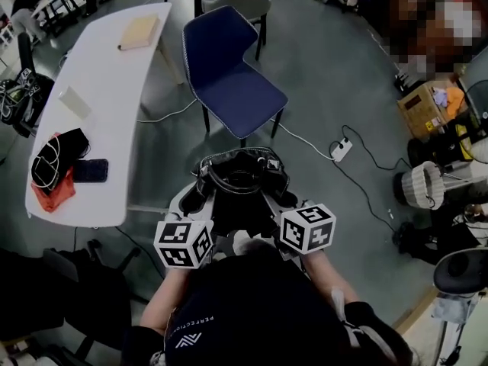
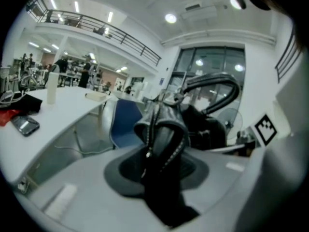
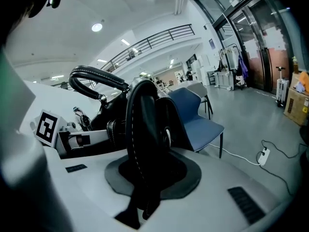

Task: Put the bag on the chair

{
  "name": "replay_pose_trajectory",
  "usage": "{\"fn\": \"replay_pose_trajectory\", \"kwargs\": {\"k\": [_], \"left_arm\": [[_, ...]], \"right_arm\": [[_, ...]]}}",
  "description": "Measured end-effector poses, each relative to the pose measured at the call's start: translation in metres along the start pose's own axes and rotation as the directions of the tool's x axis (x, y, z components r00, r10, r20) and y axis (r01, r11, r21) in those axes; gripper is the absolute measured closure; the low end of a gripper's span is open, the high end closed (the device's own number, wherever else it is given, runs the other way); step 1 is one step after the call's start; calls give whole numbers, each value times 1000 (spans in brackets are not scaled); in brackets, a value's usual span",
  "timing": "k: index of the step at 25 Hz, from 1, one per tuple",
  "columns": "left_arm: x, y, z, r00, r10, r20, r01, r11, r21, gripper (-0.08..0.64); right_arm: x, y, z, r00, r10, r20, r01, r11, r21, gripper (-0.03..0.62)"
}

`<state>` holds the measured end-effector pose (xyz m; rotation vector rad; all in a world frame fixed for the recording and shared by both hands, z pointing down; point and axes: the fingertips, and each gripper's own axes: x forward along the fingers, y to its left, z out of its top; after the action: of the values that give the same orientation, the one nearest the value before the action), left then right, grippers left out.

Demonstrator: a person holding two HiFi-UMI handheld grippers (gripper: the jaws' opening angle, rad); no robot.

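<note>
A black leather bag (image 1: 241,183) hangs in the air between my two grippers, just in front of the person's body. My left gripper (image 1: 200,204) is shut on the bag's left edge (image 2: 161,144), near a zipper. My right gripper (image 1: 284,201) is shut on the bag's right edge (image 3: 142,139), with the stitched seam between its pads. The bag's curved handles (image 3: 94,79) stand up above it. A blue chair (image 1: 229,75) with a bare seat stands on the floor a short way beyond the bag; it also shows as the chair (image 3: 198,117) in the right gripper view.
A long white table (image 1: 107,105) runs along the left, with a black pouch (image 1: 57,158), a phone (image 1: 90,171), a red cloth and a book (image 1: 139,32). A white cable and power strip (image 1: 340,149) lie on the floor right of the chair. Boxes and clutter fill the right side.
</note>
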<state>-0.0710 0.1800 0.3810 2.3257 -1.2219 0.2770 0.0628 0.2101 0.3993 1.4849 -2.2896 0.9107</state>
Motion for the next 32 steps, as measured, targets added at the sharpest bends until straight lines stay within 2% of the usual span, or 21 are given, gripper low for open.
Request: {"fn": "replay_pose_trajectory", "kwargs": {"k": [8, 19, 25, 32], "left_arm": [[59, -3, 24, 999, 46, 20, -46, 999, -27, 431], [122, -9, 49, 993, 102, 51, -102, 995, -2, 433], [137, -6, 51, 990, 135, 39, -134, 991, -13, 436], [158, 10, 61, 988, 155, 27, -156, 988, 15, 437]], "right_arm": [[28, -50, 41, 999, 45, -15, -45, 999, -25, 534], [56, -105, 84, 995, 96, -20, -97, 993, -61, 534], [69, -118, 97, 994, 107, -31, -109, 991, -73, 534], [94, -126, 108, 993, 115, -33, -117, 992, -54, 534]]}}
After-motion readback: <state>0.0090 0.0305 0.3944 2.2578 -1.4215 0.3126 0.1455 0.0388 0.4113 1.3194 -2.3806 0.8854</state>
